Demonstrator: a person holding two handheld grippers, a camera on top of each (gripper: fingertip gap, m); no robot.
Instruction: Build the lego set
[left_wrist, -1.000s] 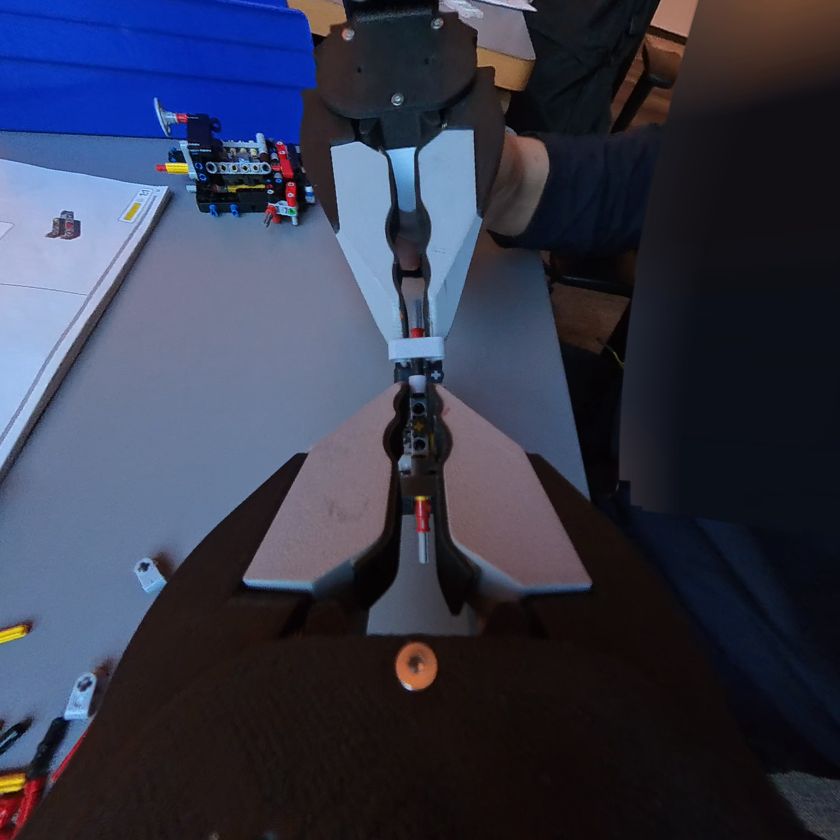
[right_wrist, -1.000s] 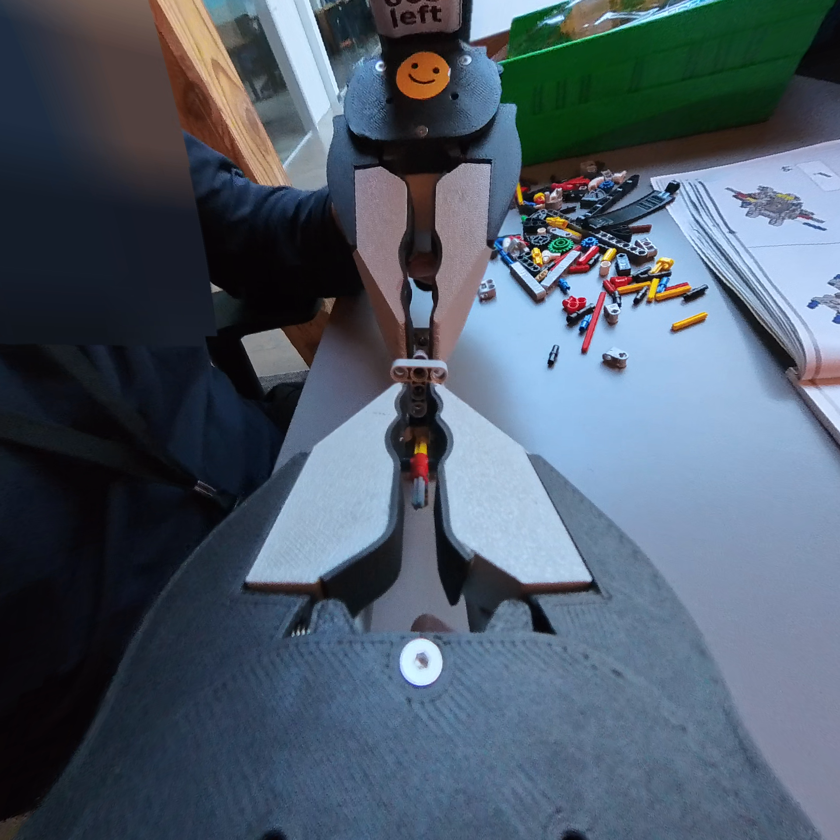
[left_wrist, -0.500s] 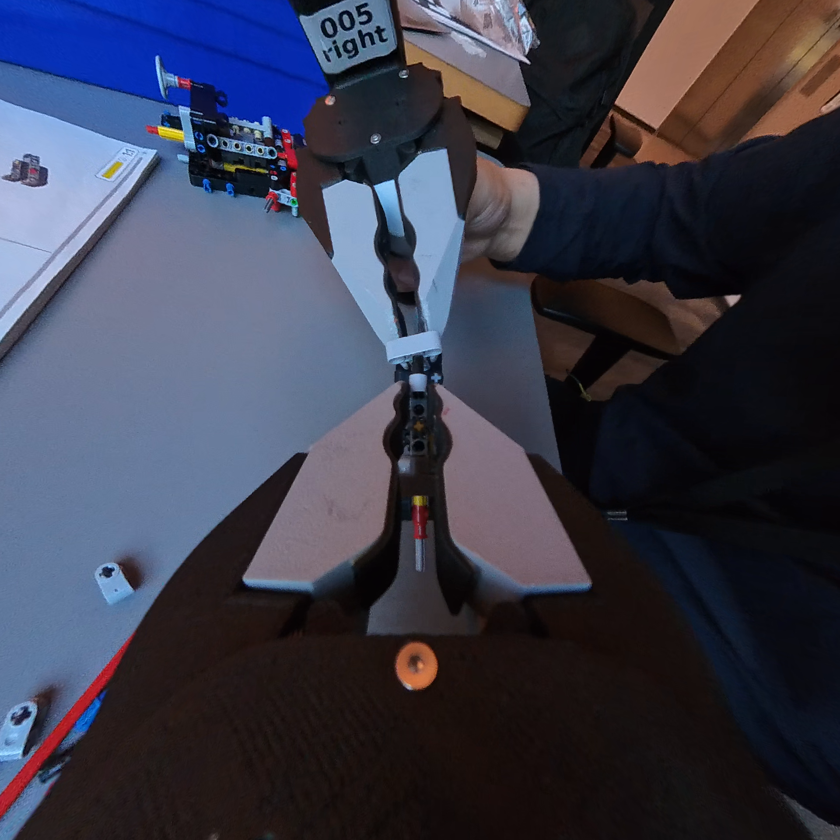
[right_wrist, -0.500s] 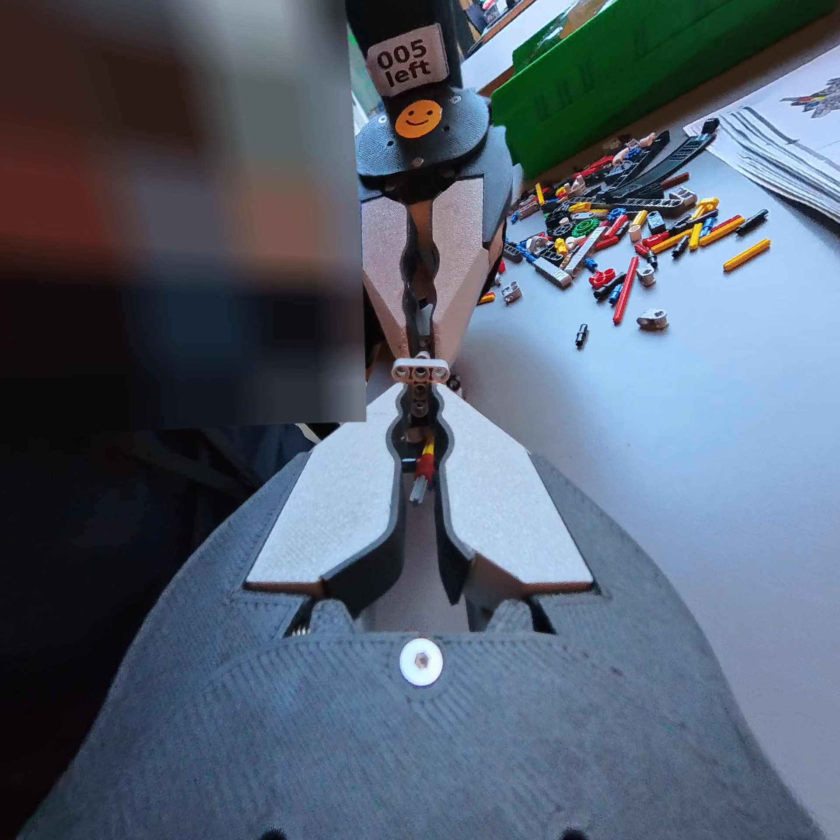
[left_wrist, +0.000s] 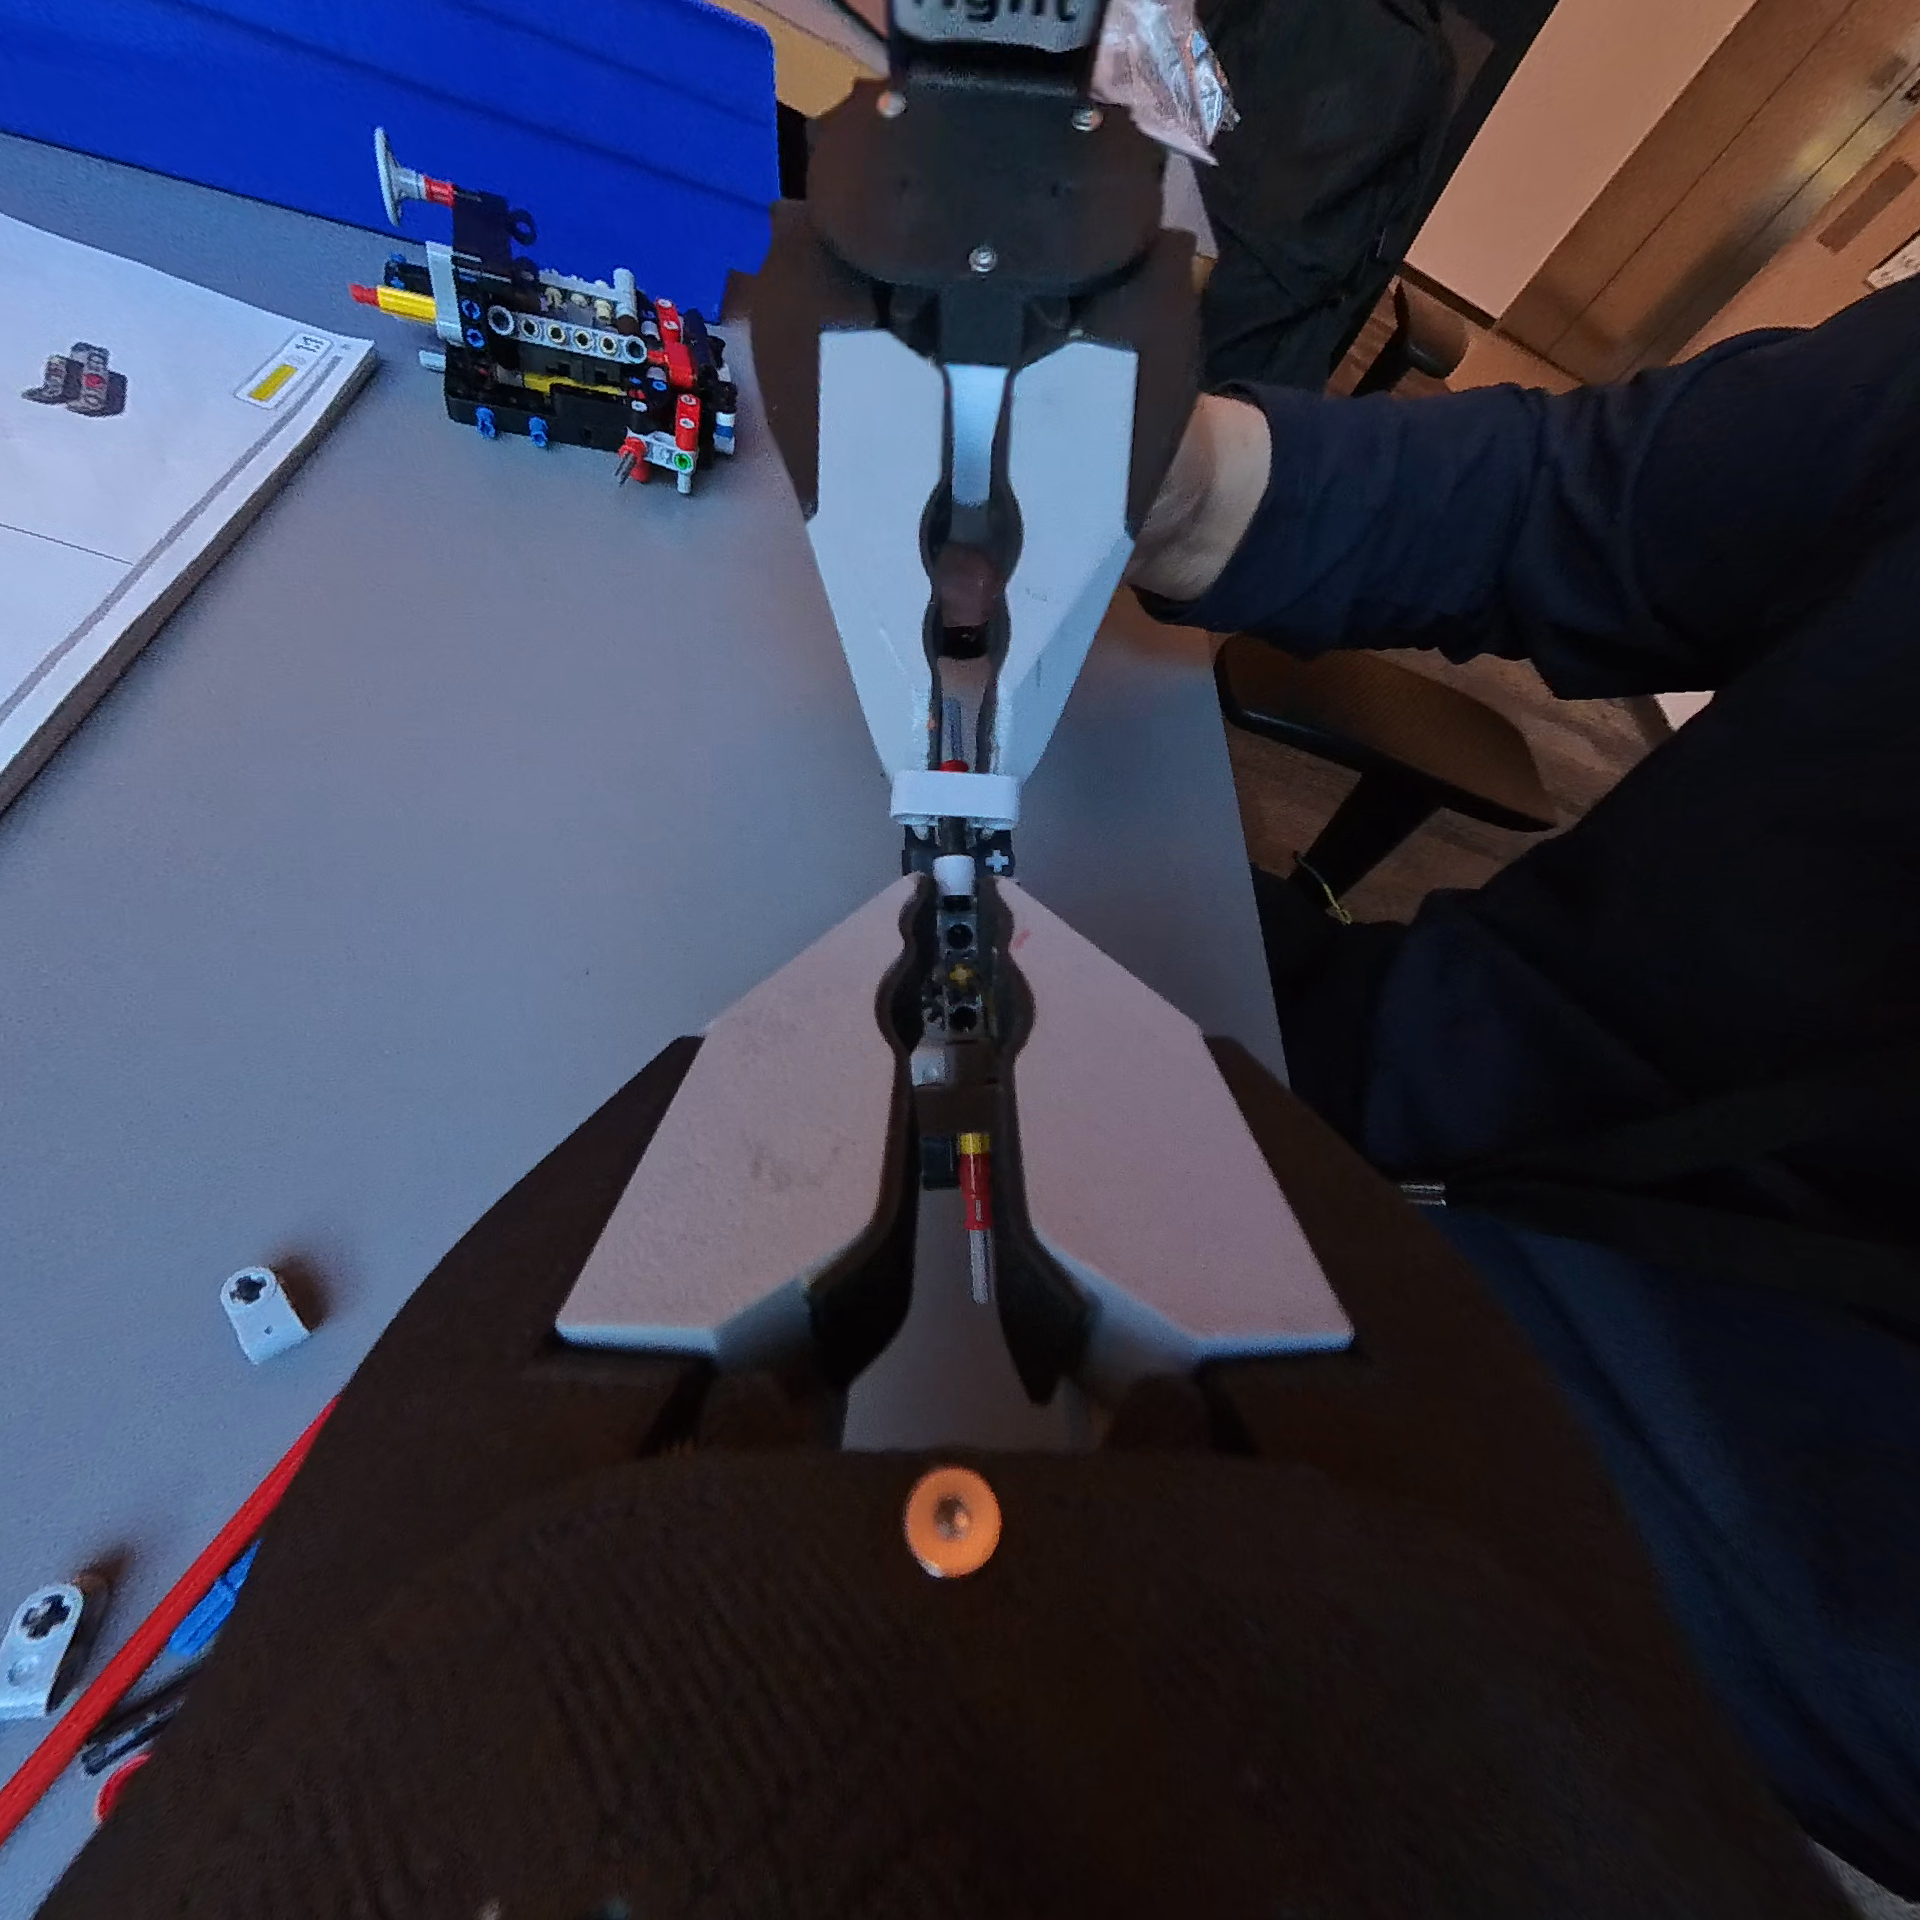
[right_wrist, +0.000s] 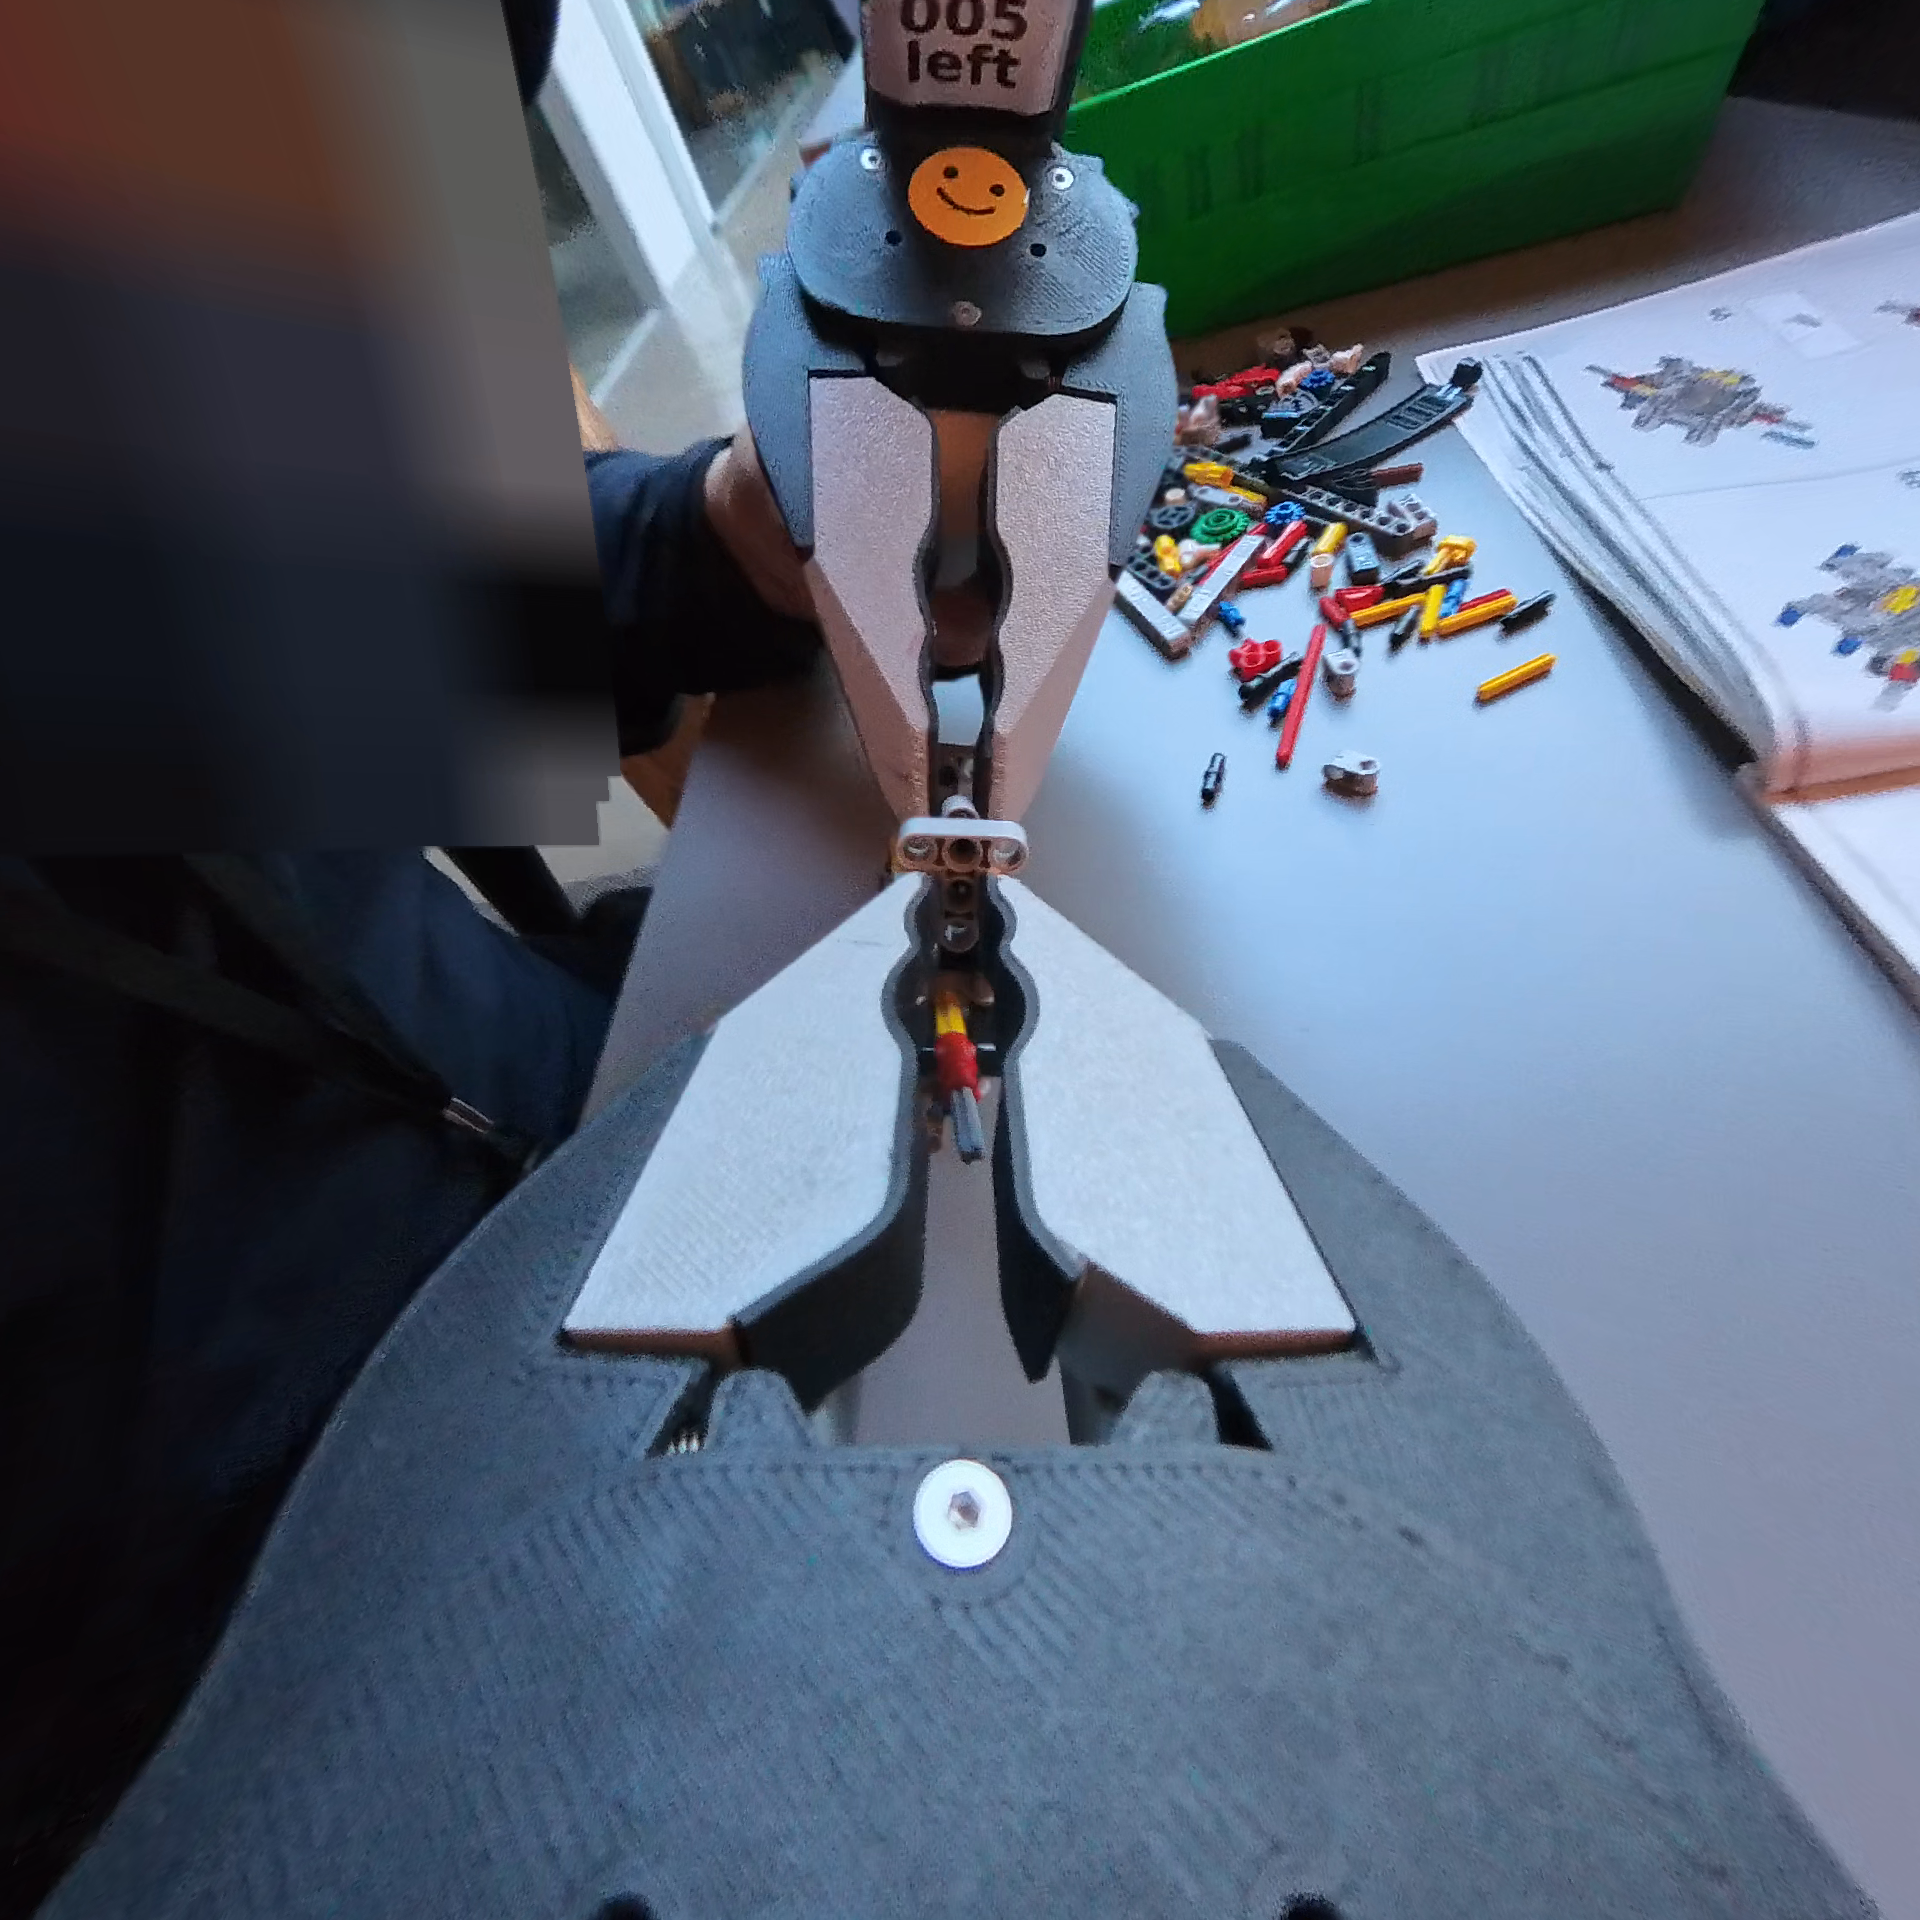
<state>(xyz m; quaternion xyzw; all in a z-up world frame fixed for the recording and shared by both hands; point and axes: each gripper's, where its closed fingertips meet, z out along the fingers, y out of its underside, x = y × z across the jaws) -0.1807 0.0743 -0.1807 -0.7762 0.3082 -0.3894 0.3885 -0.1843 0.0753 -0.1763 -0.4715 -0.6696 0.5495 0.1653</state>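
Held tip to tip above the grey table (left_wrist: 436, 831), the left gripper (left_wrist: 954, 904) and right gripper (right_wrist: 958, 894) each clamped one small black building-brick assembly (left_wrist: 958, 935), best kept steady, with a white beam (left_wrist: 953, 798) between.

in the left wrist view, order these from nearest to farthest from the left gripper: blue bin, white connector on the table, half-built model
1. white connector, on the table left of the left gripper.
2. half-built model, farther up the table, left of the other gripper.
3. blue bin, behind the model at the table's far edge.
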